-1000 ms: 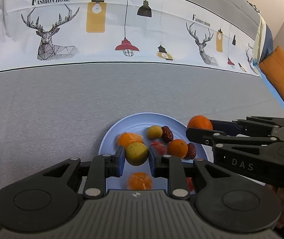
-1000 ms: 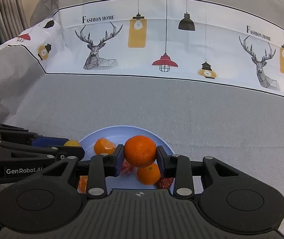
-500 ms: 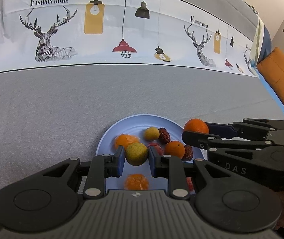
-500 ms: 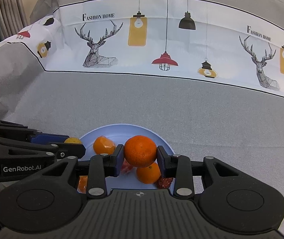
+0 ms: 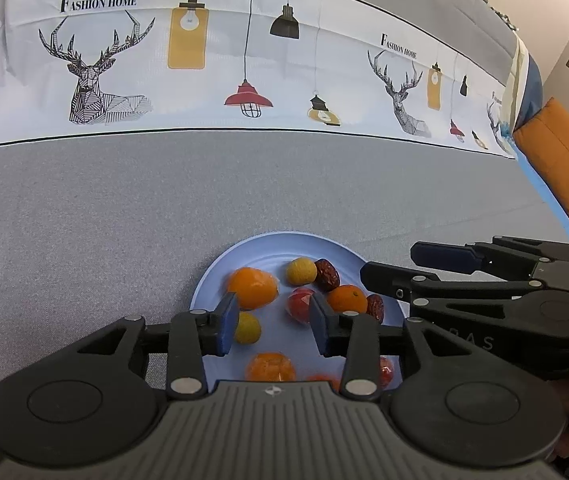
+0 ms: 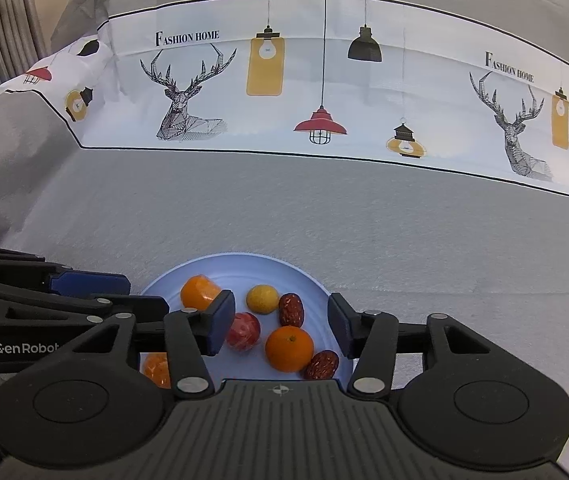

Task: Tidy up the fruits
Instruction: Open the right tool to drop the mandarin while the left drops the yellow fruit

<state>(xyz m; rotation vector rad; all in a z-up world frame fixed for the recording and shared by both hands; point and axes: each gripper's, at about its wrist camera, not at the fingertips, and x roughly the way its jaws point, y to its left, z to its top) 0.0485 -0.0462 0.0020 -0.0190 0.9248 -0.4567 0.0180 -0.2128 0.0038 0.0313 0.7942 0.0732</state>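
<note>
A light blue plate (image 5: 268,245) (image 6: 244,264) lies on the grey cloth and holds several fruits. My left gripper (image 5: 272,326) is open above its near side; a yellow-green fruit (image 5: 247,328) lies on the plate by the left finger. My right gripper (image 6: 280,322) is open over the plate; an orange (image 6: 289,348) lies under it between two dark red dates (image 6: 291,310). Peeled tangerines (image 5: 252,287), a red fruit (image 6: 243,330) and a small yellow fruit (image 6: 262,299) also lie on the plate. The right gripper (image 5: 436,270) shows beside the plate in the left wrist view.
A white printed band with deer and lamps (image 5: 244,64) runs across the cloth behind the plate. An orange cushion (image 5: 560,152) stands at the far right. Grey cloth (image 6: 404,232) surrounds the plate.
Both grippers opened. The left let go of the yellow-green fruit and the right let go of the orange; both fruits now lie on the plate.
</note>
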